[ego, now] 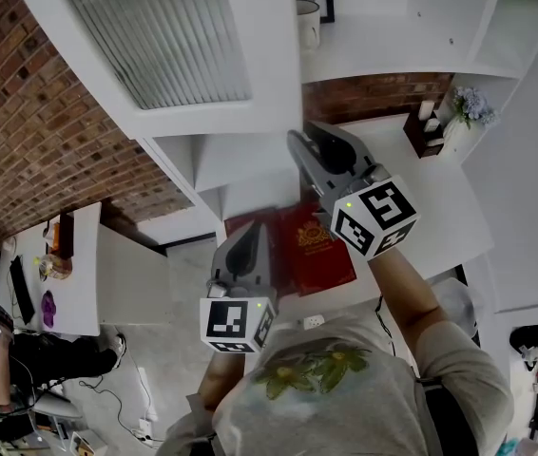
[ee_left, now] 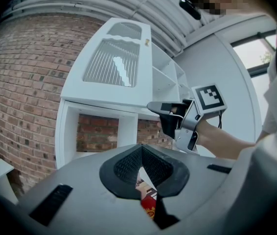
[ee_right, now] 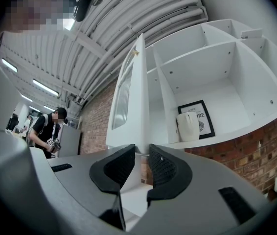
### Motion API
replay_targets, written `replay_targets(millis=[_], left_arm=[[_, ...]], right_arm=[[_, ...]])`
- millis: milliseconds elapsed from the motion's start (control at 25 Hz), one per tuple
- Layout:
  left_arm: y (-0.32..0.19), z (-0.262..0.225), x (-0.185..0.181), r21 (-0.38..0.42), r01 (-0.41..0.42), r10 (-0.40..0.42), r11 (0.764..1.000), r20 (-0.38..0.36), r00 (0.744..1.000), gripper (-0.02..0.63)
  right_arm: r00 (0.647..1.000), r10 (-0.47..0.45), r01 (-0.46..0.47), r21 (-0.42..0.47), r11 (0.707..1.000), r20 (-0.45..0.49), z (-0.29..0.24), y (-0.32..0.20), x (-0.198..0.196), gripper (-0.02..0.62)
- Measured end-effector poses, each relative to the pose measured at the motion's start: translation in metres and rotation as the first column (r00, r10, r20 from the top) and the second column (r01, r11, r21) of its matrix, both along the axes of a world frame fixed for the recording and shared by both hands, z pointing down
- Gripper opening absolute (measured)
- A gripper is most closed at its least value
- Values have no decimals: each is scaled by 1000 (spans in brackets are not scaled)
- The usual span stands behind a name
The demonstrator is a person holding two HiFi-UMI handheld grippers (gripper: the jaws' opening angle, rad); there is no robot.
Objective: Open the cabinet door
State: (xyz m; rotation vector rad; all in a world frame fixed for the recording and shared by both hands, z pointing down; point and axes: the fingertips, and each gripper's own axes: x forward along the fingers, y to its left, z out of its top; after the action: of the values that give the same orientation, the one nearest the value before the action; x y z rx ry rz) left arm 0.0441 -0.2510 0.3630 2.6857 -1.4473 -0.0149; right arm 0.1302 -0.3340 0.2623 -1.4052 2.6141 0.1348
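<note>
The white cabinet door (ego: 169, 36) with a ribbed glass panel stands swung out from the wall cabinet (ee_right: 212, 72). My right gripper (ego: 297, 142) reaches up to the door's lower corner. In the right gripper view the door's edge (ee_right: 139, 106) sits between the two pads, and the right gripper (ee_right: 142, 153) is shut on it. From the left gripper view the right gripper (ee_left: 160, 109) shows clamped at the bottom of the door (ee_left: 111, 65). My left gripper (ego: 248, 240) hangs lower, apart from the door, with its jaws (ee_left: 141, 153) shut on nothing.
A white mug (ee_right: 187, 126) and a framed picture (ee_right: 203, 115) stand on the open shelf. A red book (ego: 312, 245) lies on the white counter (ego: 440, 207) below. A small plant (ego: 473, 107) sits at the right. A person (ego: 3, 350) stands far left by a desk.
</note>
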Motion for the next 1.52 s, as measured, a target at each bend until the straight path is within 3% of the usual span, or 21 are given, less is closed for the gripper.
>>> replay_targets(millis=[1520], left_arm=[[42, -5, -31, -11, -47, 47, 999, -13, 999, 9]], right_arm=[[996, 92, -93, -21, 995, -16, 0, 45, -16, 92]])
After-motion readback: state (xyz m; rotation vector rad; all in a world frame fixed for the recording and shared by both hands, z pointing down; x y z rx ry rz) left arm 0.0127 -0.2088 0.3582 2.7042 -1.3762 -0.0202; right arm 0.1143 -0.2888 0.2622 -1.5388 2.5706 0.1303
